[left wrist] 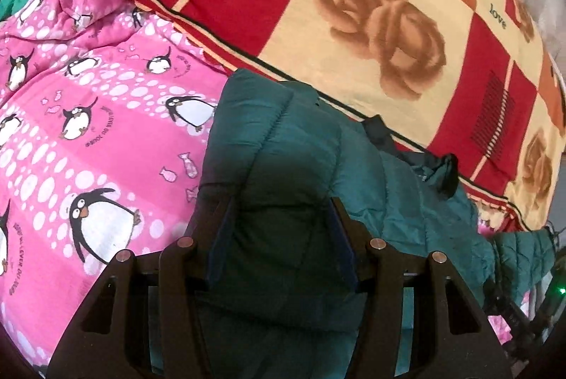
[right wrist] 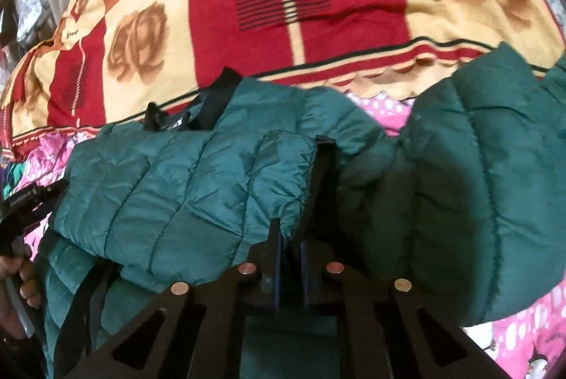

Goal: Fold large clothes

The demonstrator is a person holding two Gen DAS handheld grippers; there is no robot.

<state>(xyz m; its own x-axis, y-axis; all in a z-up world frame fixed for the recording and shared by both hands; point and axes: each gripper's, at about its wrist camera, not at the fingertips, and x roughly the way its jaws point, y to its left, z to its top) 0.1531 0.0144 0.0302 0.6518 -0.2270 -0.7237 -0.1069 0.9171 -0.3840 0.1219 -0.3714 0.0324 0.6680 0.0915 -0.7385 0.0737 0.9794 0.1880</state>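
The teal puffer jacket [right wrist: 198, 181] lies bunched on the pink penguin sheet [left wrist: 88, 131], at the near edge of the red and cream rose blanket [left wrist: 371, 7].

The left gripper [left wrist: 279, 219] has its jaws spread wide with a thick folded panel of the jacket between them. Whether the pads actually press the fabric cannot be told; it looks more like straddling than a firm clench. The right gripper [right wrist: 288, 237] has its jaws nearly together, pinching a jacket edge beside the dark zipper strip [right wrist: 323, 173].

Risks, as judgement:
- The padding is slick and springy. If the left jaws are only loosely on that thick wad, the panel would likely slip out on any lift.
- The right grip looks to be on a thin edge only. Pulling hard could tear free, or drag one layer and leave the rest behind, giving a skewed fold.
- The jacket is crumpled, with the dark collar piece [right wrist: 212, 99] sticking up at the far side. Folding over that lump would trap bulk and the fold would spring open.
- The sheet under it is loose and could get dragged or pinched along with the jacket.
- The two grippers are close together; in the right wrist view a hand [right wrist: 21, 287] shows at the left edge, so tools could collide during a crossing fold.
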